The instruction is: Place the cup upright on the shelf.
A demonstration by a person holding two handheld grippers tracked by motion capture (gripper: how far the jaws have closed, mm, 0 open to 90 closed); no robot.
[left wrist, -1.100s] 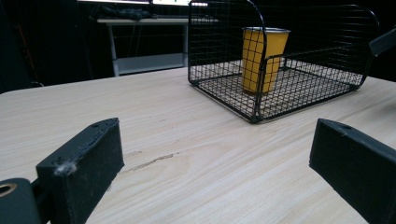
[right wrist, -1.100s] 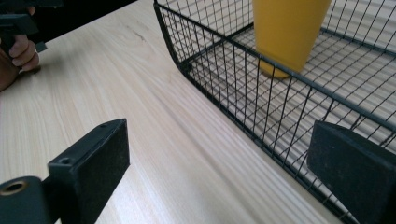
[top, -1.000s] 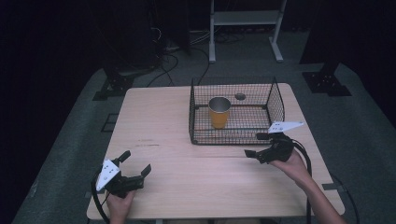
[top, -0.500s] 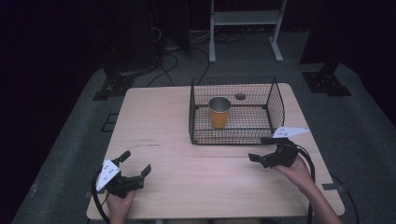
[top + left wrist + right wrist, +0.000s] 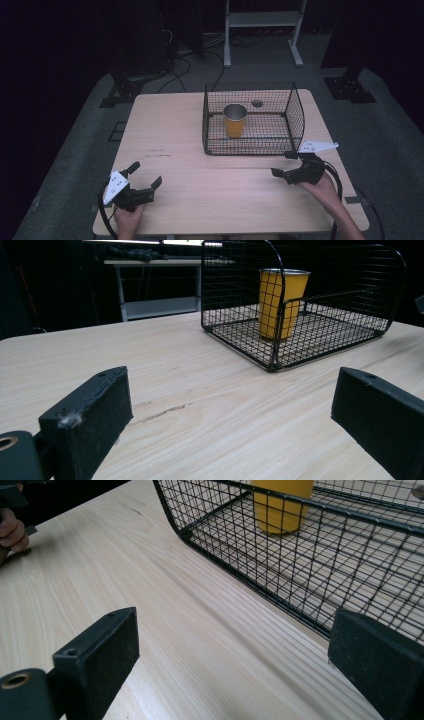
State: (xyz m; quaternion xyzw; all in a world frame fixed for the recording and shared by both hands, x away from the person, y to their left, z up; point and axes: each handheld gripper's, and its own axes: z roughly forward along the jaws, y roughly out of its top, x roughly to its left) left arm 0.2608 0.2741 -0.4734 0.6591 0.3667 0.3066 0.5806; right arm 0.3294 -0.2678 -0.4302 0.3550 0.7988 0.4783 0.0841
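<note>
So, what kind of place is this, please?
Probably a lab or recording studio, not a home: dark surroundings, a bare wooden table holding just a wire basket with a yellow cup, loose cables on grey flooring behind.

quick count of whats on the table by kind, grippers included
wire basket: 1
yellow cup: 1
small round dark object: 1
grippers: 2, the left gripper and the right gripper
total: 5

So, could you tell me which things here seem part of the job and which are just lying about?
Likely in play:
- yellow cup, upright inside the wire basket
- left gripper and right gripper, both open

Just there:
- white stand behind the table
- floor cables
</note>
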